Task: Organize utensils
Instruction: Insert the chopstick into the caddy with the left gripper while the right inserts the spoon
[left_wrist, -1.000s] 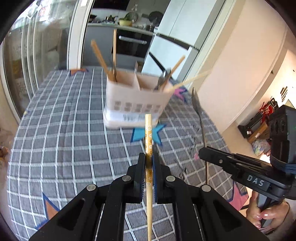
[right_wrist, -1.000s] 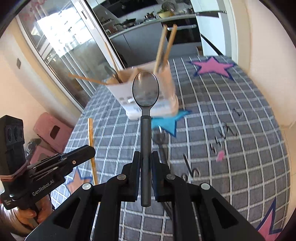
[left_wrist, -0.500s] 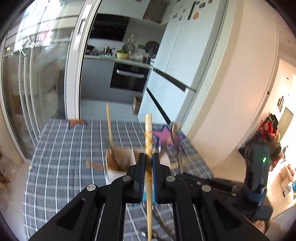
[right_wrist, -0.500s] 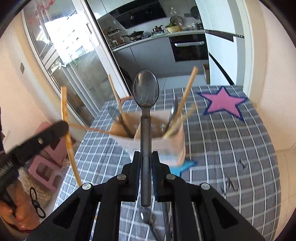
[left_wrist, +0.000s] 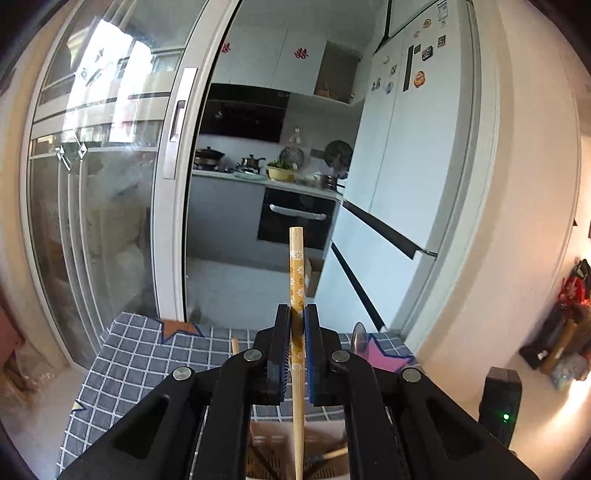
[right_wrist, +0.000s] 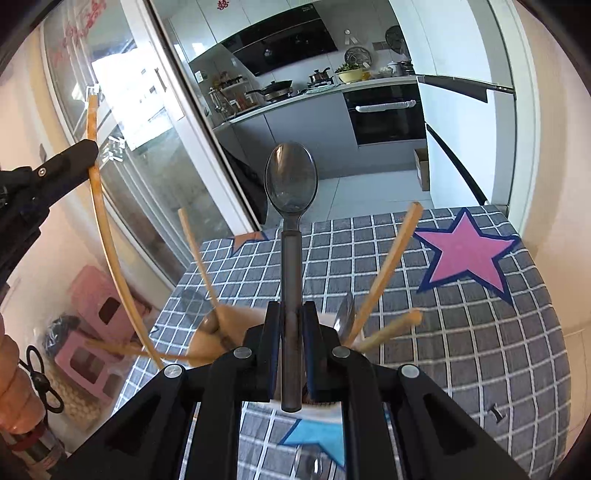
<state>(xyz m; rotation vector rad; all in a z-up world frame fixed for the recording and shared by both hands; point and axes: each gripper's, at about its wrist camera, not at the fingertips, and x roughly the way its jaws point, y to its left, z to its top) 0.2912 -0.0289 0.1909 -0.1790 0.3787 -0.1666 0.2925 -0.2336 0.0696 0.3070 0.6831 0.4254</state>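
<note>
Chopstick (left_wrist: 296, 266), flower-patterned, clamped upright in the left claw (left_wrist: 294, 325). Right claw (right_wrist: 291, 325) is clamped on a dark spoon (right_wrist: 291, 206), bowl uppermost, above the utensil holder (right_wrist: 236, 325) standing on the checked table (right_wrist: 480, 350) with chopsticks inside.

Chopsticks (right_wrist: 388, 273) and a spoon (right_wrist: 345, 317) lean out of the holder (right_wrist: 236, 325), crowding its mouth. Right of the holder, the checked table (right_wrist: 498, 350) lies open.
</note>
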